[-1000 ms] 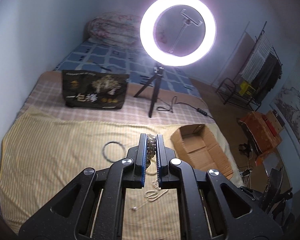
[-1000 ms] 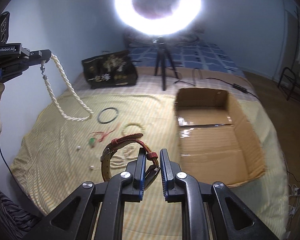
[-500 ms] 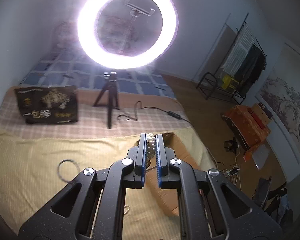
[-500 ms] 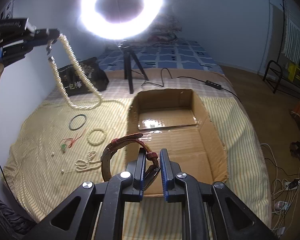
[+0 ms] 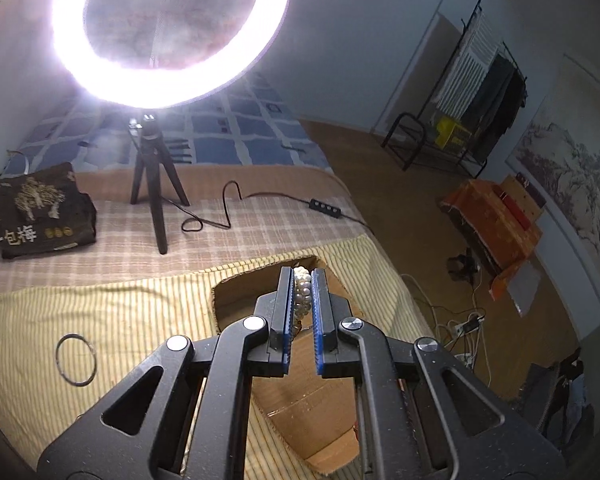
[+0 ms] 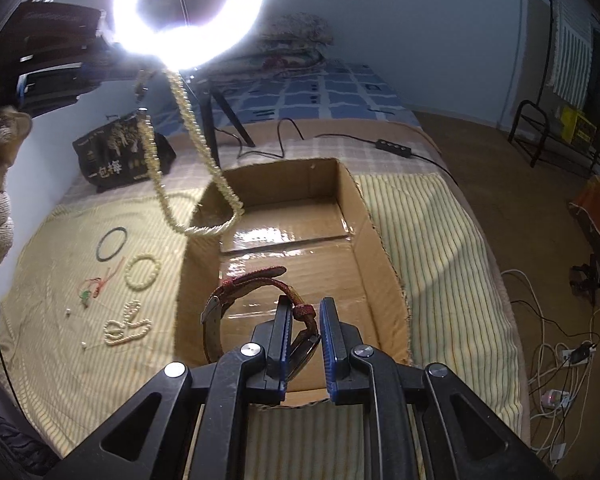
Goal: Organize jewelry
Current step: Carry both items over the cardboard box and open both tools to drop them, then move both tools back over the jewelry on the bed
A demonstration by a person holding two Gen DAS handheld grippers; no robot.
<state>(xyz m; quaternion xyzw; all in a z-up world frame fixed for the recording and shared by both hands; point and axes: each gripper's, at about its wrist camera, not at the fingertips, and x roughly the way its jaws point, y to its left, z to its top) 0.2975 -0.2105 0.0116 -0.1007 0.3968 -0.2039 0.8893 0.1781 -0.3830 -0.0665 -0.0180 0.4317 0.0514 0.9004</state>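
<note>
My left gripper (image 5: 303,276) is shut on a long pearl necklace (image 5: 302,292), held above the open cardboard box (image 5: 236,300). In the right wrist view the necklace (image 6: 188,120) hangs from the left gripper, its loop dangling over the box's left wall (image 6: 196,248). My right gripper (image 6: 305,308) holds a red-brown leather watch (image 6: 252,284) by its strap over the box (image 6: 364,208); the jaws stand a little apart around the strap.
On the yellow striped cloth (image 6: 60,320) lie a black ring (image 6: 111,243), a pearl bracelet (image 6: 142,271), a pearl string (image 6: 126,324), a red cord with green bead (image 6: 94,286) and loose beads. A ring light on tripod (image 5: 156,184), cable and dark bag (image 5: 36,212) stand behind.
Both grippers moved right toward the box. The necklace swung from over the cloth to over the box's left edge. The watch now hangs over the box. The right jaws have parted slightly.
</note>
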